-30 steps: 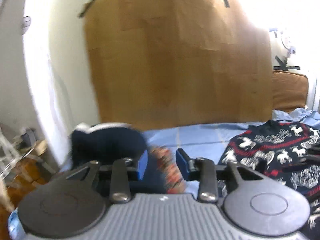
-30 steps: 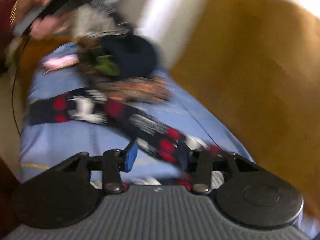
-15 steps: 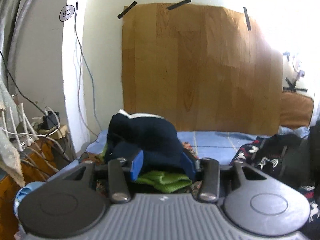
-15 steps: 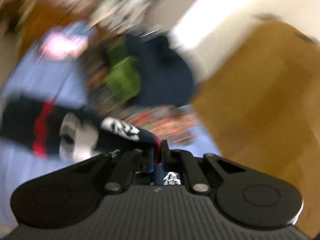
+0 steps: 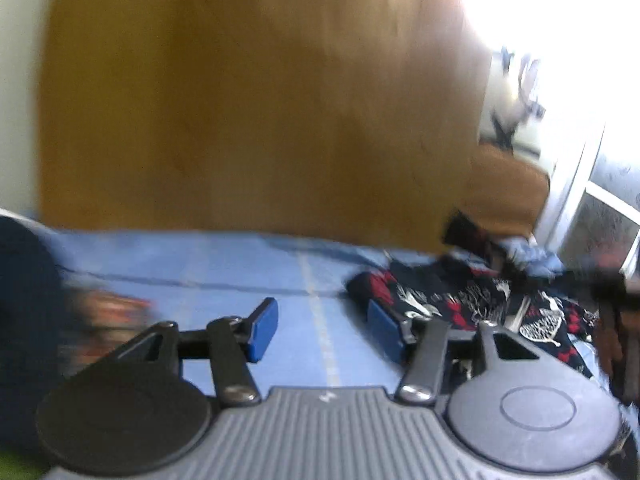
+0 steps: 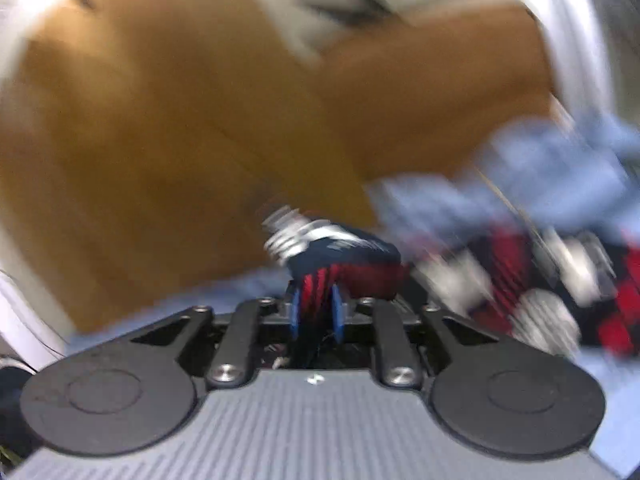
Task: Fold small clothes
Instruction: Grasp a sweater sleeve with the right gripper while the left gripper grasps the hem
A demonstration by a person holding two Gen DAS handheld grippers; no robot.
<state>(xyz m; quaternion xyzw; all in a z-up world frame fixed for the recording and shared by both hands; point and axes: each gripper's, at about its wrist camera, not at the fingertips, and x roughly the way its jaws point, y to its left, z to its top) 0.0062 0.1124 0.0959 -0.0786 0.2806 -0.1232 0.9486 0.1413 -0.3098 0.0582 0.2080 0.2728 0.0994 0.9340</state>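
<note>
- Pinching a bunched fold of the dark patterned sweater (image 6: pixel 344 256), the right claw (image 6: pixel 316 312) has its blue pads (image 6: pixel 295 312) set narrowly apart with red and navy knit packed between them; its jaws have just been opening a little, yet the cloth is gripped.
- From that pinch the sweater trails off to the right of the right wrist view, a blur of red, white and black lying on the blue bed sheet (image 6: pixel 540 168).
- The left claw (image 5: pixel 322 330) stands about half open (its jaws have just been opening) with nothing between the blue pads (image 5: pixel 262 330); only bare sheet and a pale stripe show in the gap.
- In the left wrist view the sweater (image 5: pixel 460 296) lies crumpled toward the right side of the bed (image 5: pixel 224 264), near the far edge where the sheet meets the wall; the right pad overlaps its near edge in the picture, though whether it touches I cannot tell.
- A brown wood-look panel (image 5: pixel 248 96) covers the wall behind the bed.
- A brown cushion (image 5: pixel 508 192) sits at the bed's far right corner, beside a bright window frame (image 5: pixel 576 184).
- At the bed's left edge a dark navy garment (image 5: pixel 24 300) bulges into the left wrist view, with a blurred orange-patterned cloth (image 5: pixel 108 312) just beside it.
- Both views are smeared, so finer detail of the knit pattern is hard to read.
</note>
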